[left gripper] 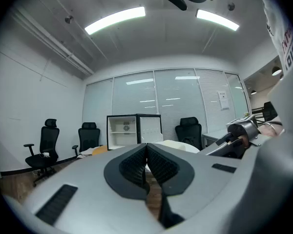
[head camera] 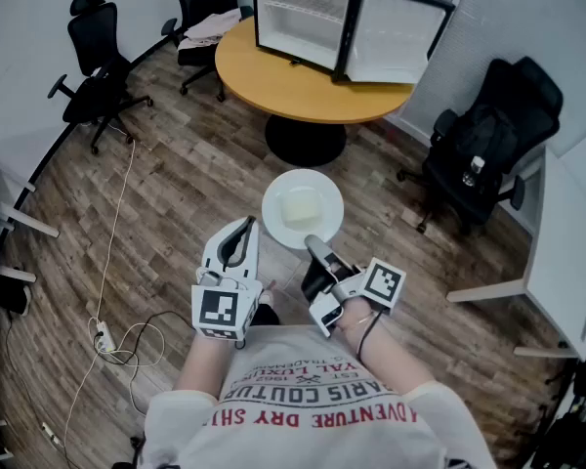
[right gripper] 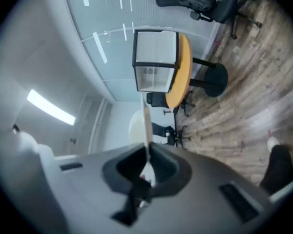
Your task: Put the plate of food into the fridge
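A white plate point(head camera: 303, 209) with a pale square piece of food point(head camera: 299, 207) hangs over the wood floor, held by its near rim. My right gripper point(head camera: 315, 249) is shut on that rim; in the right gripper view the plate point(right gripper: 147, 126) shows edge-on between the jaws. My left gripper point(head camera: 241, 234) is to the left of the plate, shut with nothing in it; its pads point(left gripper: 146, 165) meet. The small fridge point(head camera: 324, 20) stands with its door open on the round orange table point(head camera: 303, 86) ahead, and it shows as fridge point(left gripper: 134, 129) and fridge point(right gripper: 155, 59) in the two gripper views.
Black office chairs stand around: one at the far left point(head camera: 98, 66), one behind the table point(head camera: 203, 8), one at the right point(head camera: 488, 145) with a bottle on it. A white cable and power strip point(head camera: 105, 335) lie on the floor at the left. A white desk point(head camera: 566, 252) is at the right.
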Demonstrator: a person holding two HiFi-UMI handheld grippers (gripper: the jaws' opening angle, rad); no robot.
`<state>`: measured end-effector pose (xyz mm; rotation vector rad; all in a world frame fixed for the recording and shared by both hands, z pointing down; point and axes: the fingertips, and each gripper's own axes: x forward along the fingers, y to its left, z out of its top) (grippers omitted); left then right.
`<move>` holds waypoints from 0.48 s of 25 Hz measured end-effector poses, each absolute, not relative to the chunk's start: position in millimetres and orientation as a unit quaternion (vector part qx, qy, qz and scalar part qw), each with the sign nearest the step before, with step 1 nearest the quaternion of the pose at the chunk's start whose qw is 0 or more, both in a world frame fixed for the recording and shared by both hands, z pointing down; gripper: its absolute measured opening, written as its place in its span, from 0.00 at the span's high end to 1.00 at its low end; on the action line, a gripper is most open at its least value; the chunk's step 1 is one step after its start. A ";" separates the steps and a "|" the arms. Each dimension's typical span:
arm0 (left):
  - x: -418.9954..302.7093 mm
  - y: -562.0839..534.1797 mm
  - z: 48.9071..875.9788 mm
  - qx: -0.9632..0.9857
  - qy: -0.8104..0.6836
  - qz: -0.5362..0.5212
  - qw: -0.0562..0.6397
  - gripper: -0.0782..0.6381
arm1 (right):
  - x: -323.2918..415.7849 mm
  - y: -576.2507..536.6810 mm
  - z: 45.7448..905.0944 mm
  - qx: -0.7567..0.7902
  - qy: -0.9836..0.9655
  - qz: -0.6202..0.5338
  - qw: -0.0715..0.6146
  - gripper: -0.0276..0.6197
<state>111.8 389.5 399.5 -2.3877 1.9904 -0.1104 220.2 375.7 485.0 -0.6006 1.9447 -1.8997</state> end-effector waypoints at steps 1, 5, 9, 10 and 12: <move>111.4 388.3 400.1 -0.767 0.641 -0.033 0.011 0.85 | 220.3 374.1 486.0 -0.213 0.688 -0.671 0.177 0.90; 110.3 384.8 400.6 -0.767 0.641 -0.033 0.012 0.85 | 220.5 370.4 487.5 -0.215 0.689 -0.670 0.175 0.90; 108.2 383.0 402.8 -0.766 0.642 -0.029 -0.001 0.85 | 218.0 369.5 489.2 -0.217 0.684 -0.674 0.174 0.90; 107.3 382.1 403.7 -0.766 0.642 -0.029 -0.003 0.85 | 217.1 368.8 489.8 -0.218 0.684 -0.675 0.172 0.90; 105.8 379.4 405.8 -0.767 0.640 -0.032 0.000 0.85 | 216.4 366.5 492.0 -0.222 0.682 -0.676 0.170 0.90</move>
